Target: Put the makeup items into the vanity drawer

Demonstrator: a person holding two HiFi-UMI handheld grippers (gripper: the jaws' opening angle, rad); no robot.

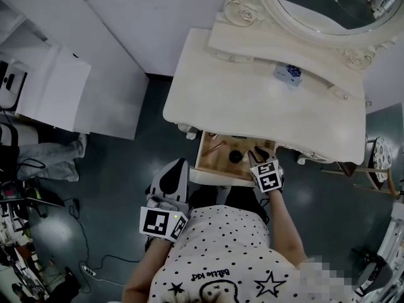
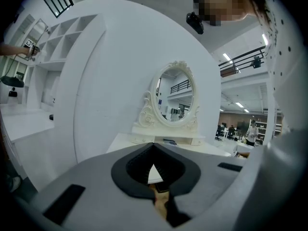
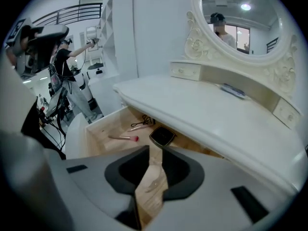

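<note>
The right gripper (image 3: 155,150) hangs over the open vanity drawer (image 3: 102,129), jaws a little apart and empty. On the left gripper (image 2: 154,147) the jaws are closed on nothing.

Left tongs (image 1: 175,166) jaws together, empty, held low; right tongs (image 1: 255,155) jaws apart, empty, extended forward.

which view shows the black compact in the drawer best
The right gripper view: the black compact lies close in the open drawer. The head view shows only a small dark blob; the left gripper view misses it.
</note>
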